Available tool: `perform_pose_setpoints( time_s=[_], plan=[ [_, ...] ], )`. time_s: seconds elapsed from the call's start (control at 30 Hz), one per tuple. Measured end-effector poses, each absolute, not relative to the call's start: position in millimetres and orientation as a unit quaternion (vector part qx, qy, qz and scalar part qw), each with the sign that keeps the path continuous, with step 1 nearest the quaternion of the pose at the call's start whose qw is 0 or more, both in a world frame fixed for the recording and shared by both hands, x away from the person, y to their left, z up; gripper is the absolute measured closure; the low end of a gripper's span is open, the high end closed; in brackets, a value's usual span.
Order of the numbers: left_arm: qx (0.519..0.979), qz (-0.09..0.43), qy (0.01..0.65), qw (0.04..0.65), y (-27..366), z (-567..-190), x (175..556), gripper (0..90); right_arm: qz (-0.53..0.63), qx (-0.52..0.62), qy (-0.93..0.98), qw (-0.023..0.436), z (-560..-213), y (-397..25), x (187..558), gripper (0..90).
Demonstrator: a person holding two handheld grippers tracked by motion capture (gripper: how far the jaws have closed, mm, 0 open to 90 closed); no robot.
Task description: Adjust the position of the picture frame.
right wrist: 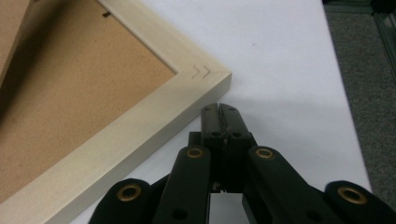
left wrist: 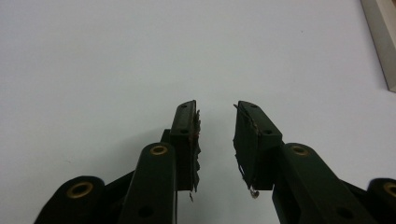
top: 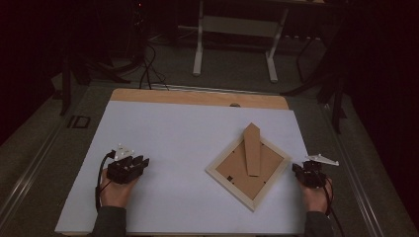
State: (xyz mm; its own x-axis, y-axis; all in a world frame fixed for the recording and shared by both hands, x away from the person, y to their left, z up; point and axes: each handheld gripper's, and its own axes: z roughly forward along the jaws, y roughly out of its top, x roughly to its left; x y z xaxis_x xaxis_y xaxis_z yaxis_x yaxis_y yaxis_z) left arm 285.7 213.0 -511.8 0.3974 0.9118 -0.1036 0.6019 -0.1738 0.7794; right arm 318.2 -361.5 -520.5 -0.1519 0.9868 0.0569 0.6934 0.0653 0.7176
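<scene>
Hand-held gripper (right wrist: 219, 109) beside picture frame (right wrist: 140, 116).

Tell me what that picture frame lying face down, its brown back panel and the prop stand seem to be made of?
The picture frame looks like pale unfinished wood: faint grain, and V-shaped joiner marks at the corner. The back panel looks like brown fibreboard, matte and speckled. The prop stand appears to be the same board, perhaps thick card.

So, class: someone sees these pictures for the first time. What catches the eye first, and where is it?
A pale wooden picture frame lies face down, turned like a diamond, on the right of the white table, its brown stand pointing away. The right gripper, shut, sits just beside the frame's near corner; the left gripper is open over bare table.
</scene>
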Motion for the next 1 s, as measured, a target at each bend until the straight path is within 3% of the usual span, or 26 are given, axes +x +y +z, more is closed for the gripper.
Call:
perform_pose_setpoints(
  time_s=[0.3,0.63,1.0],
  plan=[
    [0.735,0.211,0.513,0.390,215,-512,285,70.2,0.318,0.616,0.687,0.219,-525,-360,323,89.9],
    [0.723,0.218,0.526,0.392,221,-513,285,62.4,0.316,0.622,0.681,0.223,-529,-355,328,89.9],
    [0.723,0.222,0.526,0.388,222,-514,285,63.2,0.314,0.618,0.687,0.221,-528,-351,337,89.9]
  ],
)
